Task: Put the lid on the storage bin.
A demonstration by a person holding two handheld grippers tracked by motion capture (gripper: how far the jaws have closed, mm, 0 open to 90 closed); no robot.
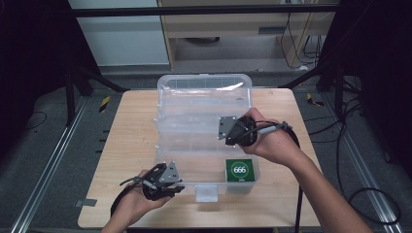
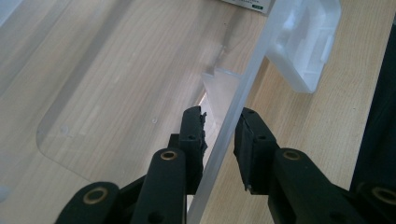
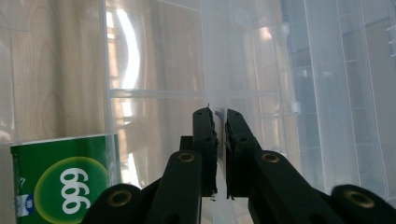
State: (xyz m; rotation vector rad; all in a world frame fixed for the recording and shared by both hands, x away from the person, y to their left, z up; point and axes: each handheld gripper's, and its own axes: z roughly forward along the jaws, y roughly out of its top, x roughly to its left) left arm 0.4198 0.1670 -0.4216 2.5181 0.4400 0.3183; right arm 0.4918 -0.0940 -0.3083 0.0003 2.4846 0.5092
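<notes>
Wooden table bears a clear box; left hand-held gripper straddles its wall, right hand-held gripper pinches it.

High view: fixed overhead cam, looks fwd and down on the light wooden table from a distance. Left gripper view: close-up along its jaws at the near wall of the clear plastic storage box. Right gripper view: close-up inside the same box. All three share the green "999" carton.
</notes>
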